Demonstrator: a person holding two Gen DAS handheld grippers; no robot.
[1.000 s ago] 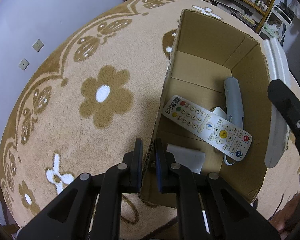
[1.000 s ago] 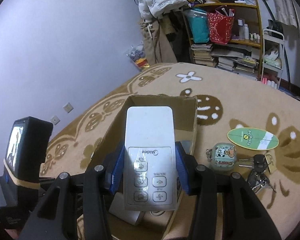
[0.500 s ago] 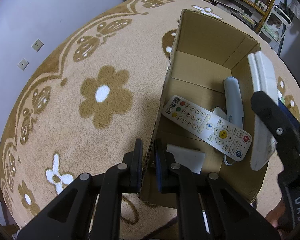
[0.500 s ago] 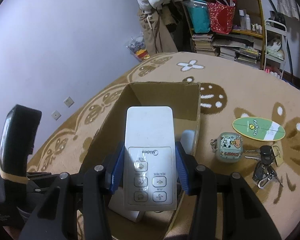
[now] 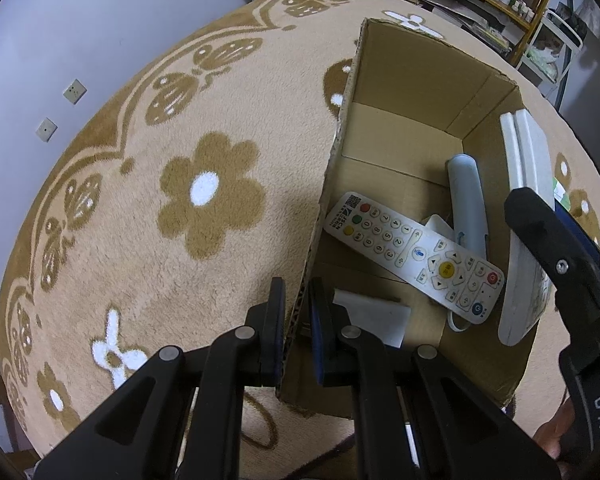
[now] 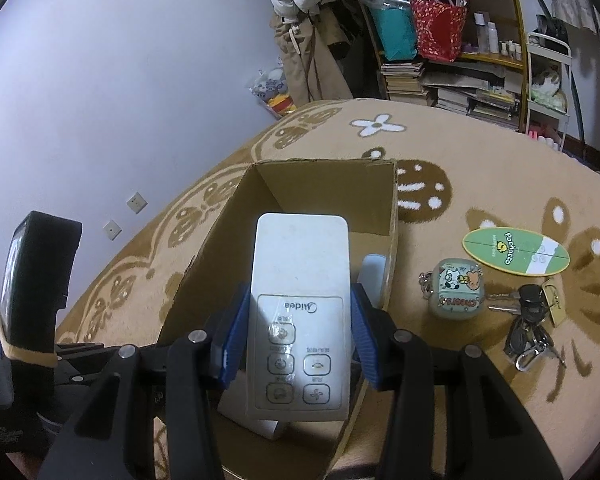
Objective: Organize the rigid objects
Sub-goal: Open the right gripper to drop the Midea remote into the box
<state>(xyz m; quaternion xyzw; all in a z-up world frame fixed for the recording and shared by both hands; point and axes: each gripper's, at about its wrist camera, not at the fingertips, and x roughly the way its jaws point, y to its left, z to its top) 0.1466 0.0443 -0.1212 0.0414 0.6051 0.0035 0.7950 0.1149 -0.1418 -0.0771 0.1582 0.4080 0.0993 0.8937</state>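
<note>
An open cardboard box [image 5: 416, 92] stands on the flowered rug. My left gripper [image 5: 298, 300] is shut on the box's near left wall, one finger outside and one inside. Inside lie a white TV remote [image 5: 412, 252], a pale blue stick-shaped device [image 5: 466, 200] and a white card [image 5: 374, 316]. My right gripper [image 6: 298, 340] is shut on a white Midea remote [image 6: 300, 280], held over the box [image 6: 328, 188]. In the left wrist view that remote [image 5: 528, 216] hangs edge-on above the box's right wall.
On the rug right of the box lie a cartoon-printed case on a keyring [image 6: 456, 292], a bunch of keys [image 6: 532, 320] and an oval green sticker [image 6: 516, 252]. A cluttered bookshelf [image 6: 452, 40] and hanging clothes [image 6: 312, 20] stand behind. The wall [image 6: 120, 80] is on the left.
My right gripper with the Midea remote has shifted left, from outside the box's right wall to over it. The left gripper and box have not moved.
</note>
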